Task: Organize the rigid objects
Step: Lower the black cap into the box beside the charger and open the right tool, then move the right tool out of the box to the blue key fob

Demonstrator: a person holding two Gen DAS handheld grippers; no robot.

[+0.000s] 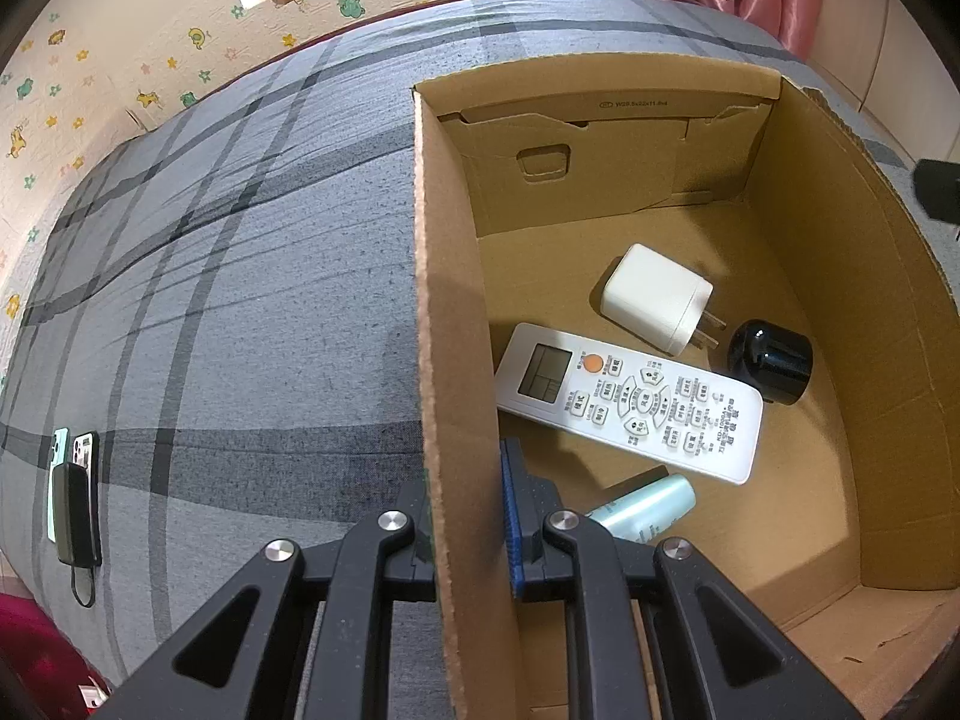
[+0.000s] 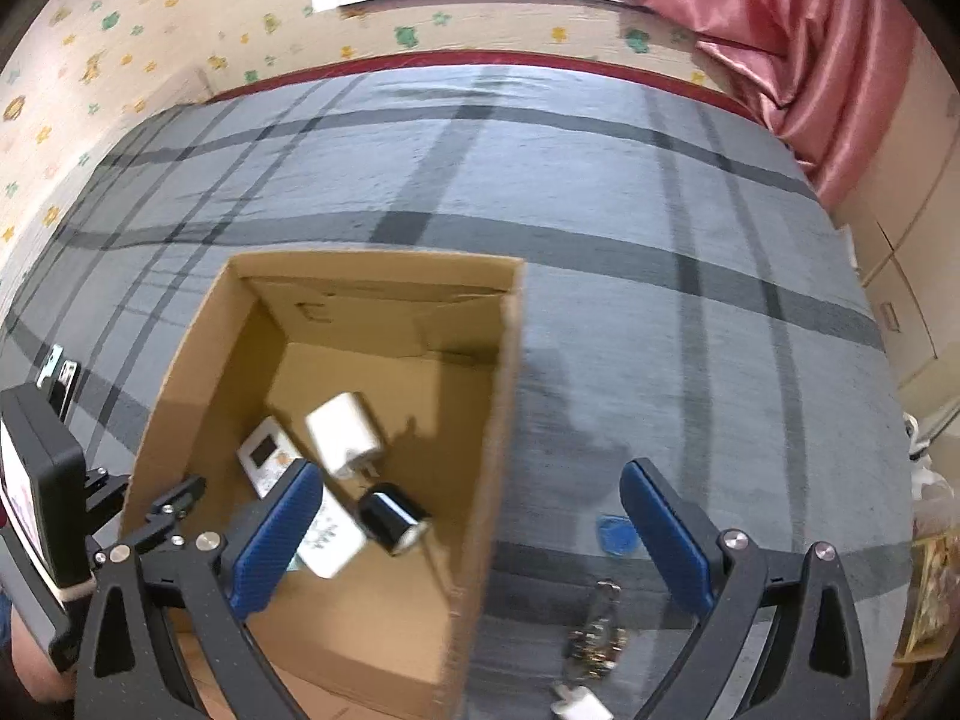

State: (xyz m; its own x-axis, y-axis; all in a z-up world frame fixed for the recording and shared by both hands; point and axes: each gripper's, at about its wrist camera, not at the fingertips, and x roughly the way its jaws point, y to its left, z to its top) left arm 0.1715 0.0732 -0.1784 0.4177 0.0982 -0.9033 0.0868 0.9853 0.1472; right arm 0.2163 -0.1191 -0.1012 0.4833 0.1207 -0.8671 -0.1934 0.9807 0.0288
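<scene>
An open cardboard box (image 1: 456, 300) stands on a grey plaid bed. My left gripper (image 1: 471, 516) is shut on the box's left wall, one finger outside and one inside. In the box lie a white remote (image 1: 630, 402), a white charger plug (image 1: 657, 297), a black cylinder (image 1: 771, 366) and a pale teal tube (image 1: 645, 507). My right gripper (image 2: 474, 516) hangs open above the box's right wall (image 2: 504, 420), with nothing between its blue pads (image 2: 282, 528). Below it, the black cylinder (image 2: 390, 519) rests inside the box.
A bunch of keys (image 2: 597, 630), a blue tag (image 2: 618, 534) and a small white item (image 2: 579, 705) lie on the bed right of the box. Phones with a black power bank (image 1: 75, 492) sit at the bed's left edge. Pink curtain (image 2: 780, 30) at far right.
</scene>
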